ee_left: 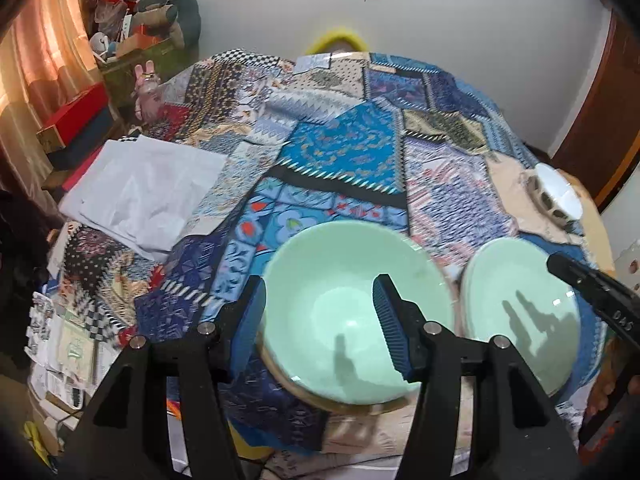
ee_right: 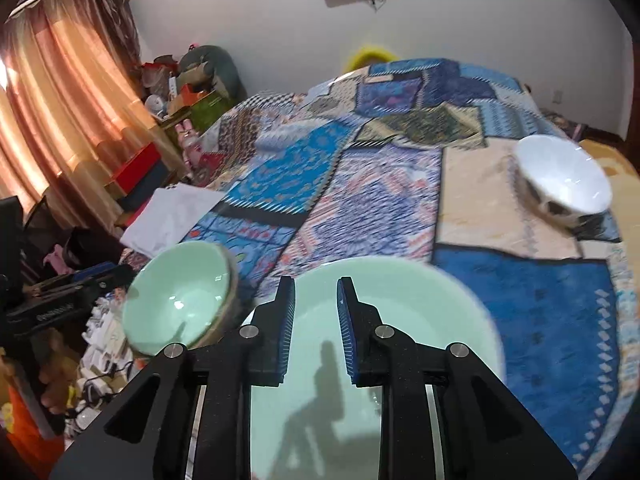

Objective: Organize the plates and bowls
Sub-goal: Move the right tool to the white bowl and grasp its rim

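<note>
Since the spread left gripper (ee_left: 318,308) straddles the green bowl (ee_left: 344,264) rim, left is nearer (right gripper (ee_right: 316,320): narrow gap, grip unclear).

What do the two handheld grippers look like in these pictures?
Both are matte black. The left gripper and the right gripper each have two angular black arms with round silver pivot bolts, and their fingers carry ribbed blue pads. The right gripper's body shows white lettering in the left wrist view.

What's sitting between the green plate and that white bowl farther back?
Nothing but the patchwork tablecloth: the right wrist view shows only bare cloth between the green plate and the white bowl.
</note>
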